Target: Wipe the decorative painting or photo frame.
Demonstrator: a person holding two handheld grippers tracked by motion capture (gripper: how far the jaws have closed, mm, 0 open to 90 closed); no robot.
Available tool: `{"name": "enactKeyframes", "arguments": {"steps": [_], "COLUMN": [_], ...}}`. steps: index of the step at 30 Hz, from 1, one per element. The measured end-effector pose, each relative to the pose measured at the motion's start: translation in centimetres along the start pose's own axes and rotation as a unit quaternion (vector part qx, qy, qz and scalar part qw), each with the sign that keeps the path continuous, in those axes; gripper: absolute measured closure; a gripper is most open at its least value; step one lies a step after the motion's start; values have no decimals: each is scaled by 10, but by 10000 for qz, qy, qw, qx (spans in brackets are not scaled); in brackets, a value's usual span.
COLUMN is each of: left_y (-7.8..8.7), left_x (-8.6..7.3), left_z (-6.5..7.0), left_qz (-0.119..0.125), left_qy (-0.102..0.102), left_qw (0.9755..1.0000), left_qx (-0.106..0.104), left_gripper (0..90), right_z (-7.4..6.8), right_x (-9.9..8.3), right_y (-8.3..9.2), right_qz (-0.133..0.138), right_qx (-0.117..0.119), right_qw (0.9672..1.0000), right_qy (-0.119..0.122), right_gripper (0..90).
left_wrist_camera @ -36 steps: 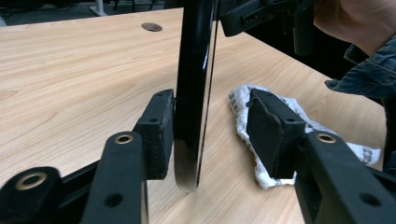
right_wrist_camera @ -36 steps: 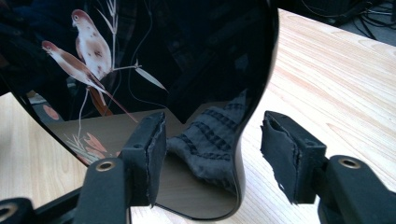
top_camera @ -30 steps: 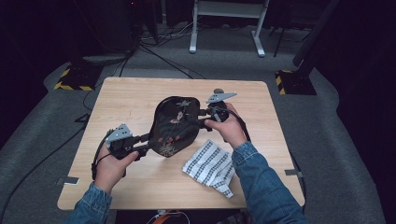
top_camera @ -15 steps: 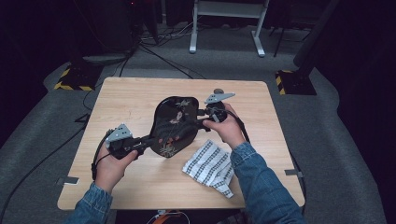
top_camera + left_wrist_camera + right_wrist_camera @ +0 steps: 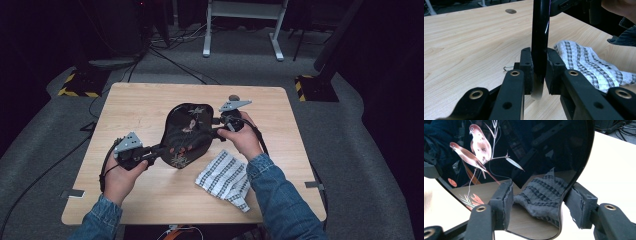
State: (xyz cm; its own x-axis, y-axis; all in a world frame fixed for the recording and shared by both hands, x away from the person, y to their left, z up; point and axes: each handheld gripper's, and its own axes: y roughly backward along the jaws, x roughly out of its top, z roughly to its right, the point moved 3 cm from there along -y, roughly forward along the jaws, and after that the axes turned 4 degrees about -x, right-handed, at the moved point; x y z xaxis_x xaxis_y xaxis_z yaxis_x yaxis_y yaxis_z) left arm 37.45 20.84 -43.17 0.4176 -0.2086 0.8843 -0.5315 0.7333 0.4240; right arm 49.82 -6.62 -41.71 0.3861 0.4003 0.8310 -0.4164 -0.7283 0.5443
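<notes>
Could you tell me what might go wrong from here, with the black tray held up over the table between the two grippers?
1. The left gripper pinches only the thin edge of the glossy tray; it could slip or pivot out.
2. The right gripper stands wide, its fingers not clearly pressing the tray, so support there looks weak.
3. A drop could land on the checked cloth or the table.

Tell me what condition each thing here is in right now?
Black tray: lifted, tilted, held at both ends.
Left tool: shut on the tray's rim.
Right tool: jaws around the tray's edge, just closing, gap at one pad.
Checked cloth: crumpled, lying on the table.
</notes>
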Motion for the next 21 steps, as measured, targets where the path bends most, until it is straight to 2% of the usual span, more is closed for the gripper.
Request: {"name": "enactKeyframes", "arguments": {"steps": [5,9,15,21], "left_y": [1,-1,-5,-11], "left_x": [3,5,15,20], "left_z": [-4,-9,-15,-21], "left_qz": [21,53,113,105], "left_qy": [20,22,-70,-146], "left_qw": [10000,10000,9999,9998], "left_qx": [0,-23,-84,-82], "left_gripper": [770,760,746,723], "right_z": [-1,-2,-2,-2], "right_x": [0,-1,-3,-6], "right_y": [3,8,18,27], "right_qz": [-47,-96,117,193], "right_qx": [-61,-220,-362,-539], "right_qw": [10000,9997,9993,9984], "right_qy": [-19,54,-25,-21], "right_gripper": [469,496,529,561]}}
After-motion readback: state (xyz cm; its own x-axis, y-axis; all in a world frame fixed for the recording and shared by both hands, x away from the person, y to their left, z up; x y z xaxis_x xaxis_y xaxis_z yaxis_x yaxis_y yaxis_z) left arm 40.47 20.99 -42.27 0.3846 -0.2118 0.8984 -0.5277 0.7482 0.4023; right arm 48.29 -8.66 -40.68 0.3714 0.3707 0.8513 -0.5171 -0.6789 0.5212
